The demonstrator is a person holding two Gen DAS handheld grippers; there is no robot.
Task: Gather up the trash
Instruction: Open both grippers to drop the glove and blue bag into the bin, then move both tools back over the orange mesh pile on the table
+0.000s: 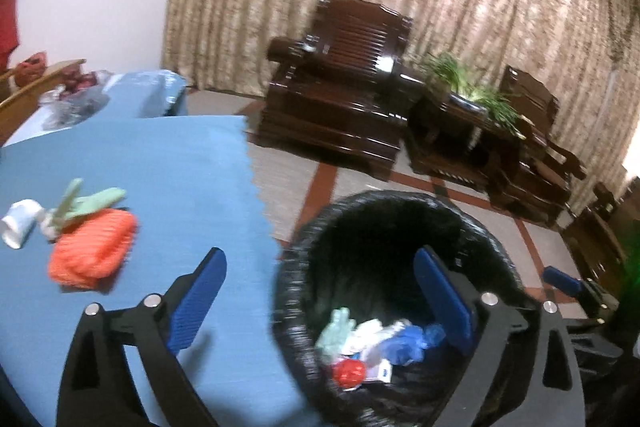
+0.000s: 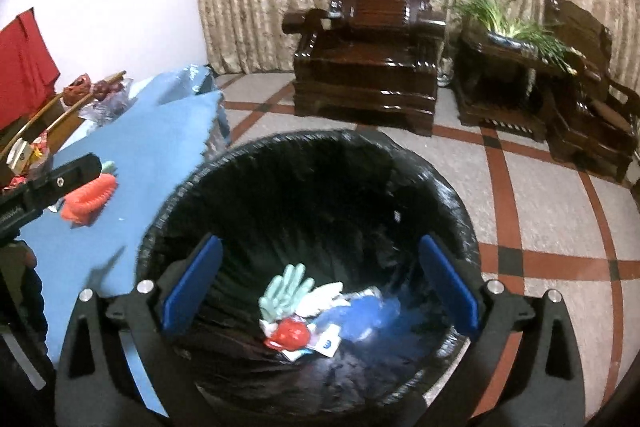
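Black-lined trash bin (image 2: 308, 163) standing on tiled floor just beside blue-covered table (image 1: 160, 167). Pale green glove (image 2: 286, 291), blue glove (image 2: 366, 311), red wrapper (image 2: 292, 335) and white scraps lying at bin bottom. Right gripper (image 2: 320, 287) hovering over bin, fingers spread, holding nothing. Left gripper (image 1: 320, 303) straddling table edge and bin rim, fingers spread, empty. Orange knitted piece (image 1: 94, 251), green scrap (image 1: 92, 201) and white tube (image 1: 20, 223) lying on table.

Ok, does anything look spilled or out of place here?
Nothing spilled. The bin holds its trash inside. Still uncollected on the blue table: an orange knitted item, green scraps and a white paper cup.
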